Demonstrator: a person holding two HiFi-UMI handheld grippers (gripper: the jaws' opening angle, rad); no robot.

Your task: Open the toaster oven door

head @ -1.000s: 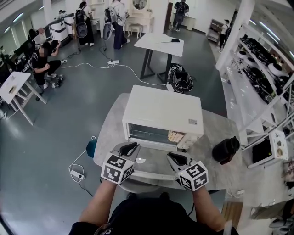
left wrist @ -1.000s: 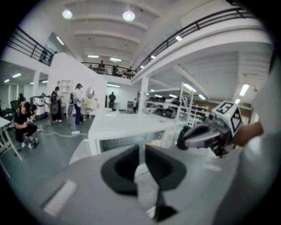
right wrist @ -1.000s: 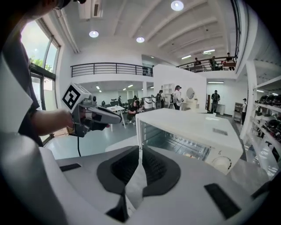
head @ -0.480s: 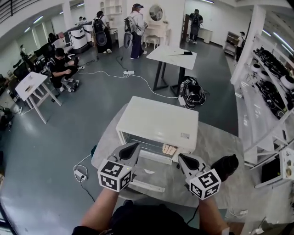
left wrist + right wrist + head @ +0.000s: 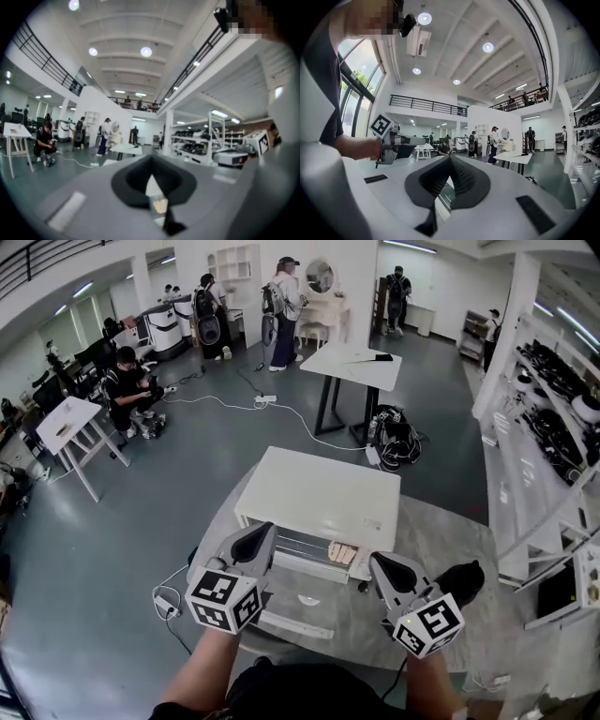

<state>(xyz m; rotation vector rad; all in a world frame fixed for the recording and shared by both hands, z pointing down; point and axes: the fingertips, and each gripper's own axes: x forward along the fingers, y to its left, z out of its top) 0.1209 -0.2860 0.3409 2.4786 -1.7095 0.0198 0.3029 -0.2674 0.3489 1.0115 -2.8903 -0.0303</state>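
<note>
The white toaster oven (image 5: 319, 495) stands on a grey table (image 5: 441, 531). Its glass door (image 5: 314, 589) is folded down flat toward me, and the white handle bar (image 5: 295, 624) lies along its near edge. My left gripper (image 5: 260, 538) hovers above the door's left side with its jaws shut and nothing between them. My right gripper (image 5: 387, 568) hovers off the door's right side, also shut and empty. In the left gripper view the closed jaws (image 5: 151, 185) point level across the room. In the right gripper view the closed jaws (image 5: 449, 173) do the same, with the left gripper (image 5: 393, 140) seen off to the side.
A black pot-like object (image 5: 461, 579) sits on the table right of the oven. A power strip (image 5: 169, 601) and cable lie on the floor at the left. A white table (image 5: 352, 362), bags and several people stand further back. Shelving (image 5: 553, 381) runs along the right.
Both grippers have closed their jaws, lifted away from the door's handle bar and spread apart. The head view has risen and tilted up.
</note>
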